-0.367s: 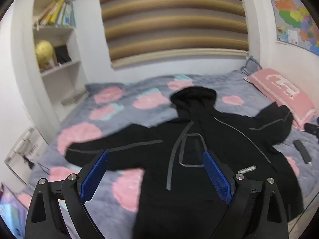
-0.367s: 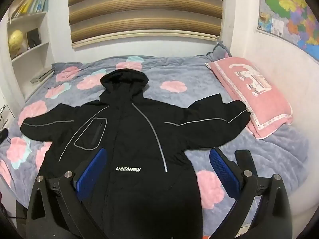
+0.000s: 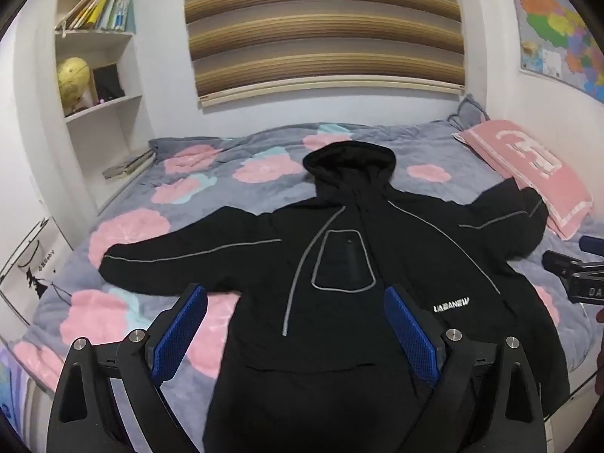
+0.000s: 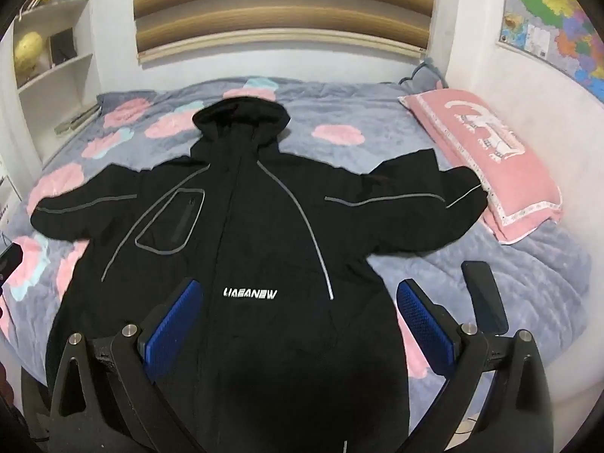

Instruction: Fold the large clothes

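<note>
A black hooded jacket with grey reflective piping (image 4: pixel 264 226) lies face up and spread flat on the bed's grey quilt with pink flower patches (image 4: pixel 377 120), hood toward the striped window blind (image 3: pixel 321 26), both sleeves stretched out sideways. One cuff reaches the pink rectangular pillow (image 4: pixel 487 158). The left claw (image 3: pixel 294 334) hangs over the jacket's lower front, its blue pads wide apart and holding nothing. The right claw (image 4: pixel 298 324) hovers above the hem area, equally wide and empty.
</note>
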A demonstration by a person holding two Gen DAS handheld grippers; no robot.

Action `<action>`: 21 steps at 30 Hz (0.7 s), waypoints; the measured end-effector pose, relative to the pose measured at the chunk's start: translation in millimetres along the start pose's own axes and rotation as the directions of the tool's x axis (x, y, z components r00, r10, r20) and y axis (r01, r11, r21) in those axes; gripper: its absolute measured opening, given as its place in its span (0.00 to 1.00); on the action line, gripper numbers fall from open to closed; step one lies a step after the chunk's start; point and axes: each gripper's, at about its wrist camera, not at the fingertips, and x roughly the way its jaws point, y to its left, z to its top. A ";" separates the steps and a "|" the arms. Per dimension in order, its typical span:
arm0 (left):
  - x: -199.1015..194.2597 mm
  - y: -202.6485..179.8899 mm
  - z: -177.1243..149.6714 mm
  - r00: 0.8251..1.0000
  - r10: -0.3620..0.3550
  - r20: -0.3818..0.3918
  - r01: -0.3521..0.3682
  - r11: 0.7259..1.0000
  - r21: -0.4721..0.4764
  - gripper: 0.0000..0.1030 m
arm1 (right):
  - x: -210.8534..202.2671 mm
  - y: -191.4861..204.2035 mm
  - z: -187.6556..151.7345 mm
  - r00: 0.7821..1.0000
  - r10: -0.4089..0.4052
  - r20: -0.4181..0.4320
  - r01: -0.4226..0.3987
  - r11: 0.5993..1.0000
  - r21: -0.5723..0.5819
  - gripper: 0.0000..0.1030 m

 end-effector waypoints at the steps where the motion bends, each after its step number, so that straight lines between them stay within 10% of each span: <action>1: 1.6 -5.0 -1.3 1.000 -0.009 -0.003 0.009 1.000 0.007 0.92 | 5.3 1.6 -7.1 1.000 0.003 0.005 -0.003 1.000 0.010 1.00; 21: 13.3 -33.0 -22.6 0.994 -0.105 -0.010 0.106 0.990 0.095 0.92 | 9.0 5.3 -7.1 1.000 -0.014 -0.012 0.013 0.999 -0.036 1.00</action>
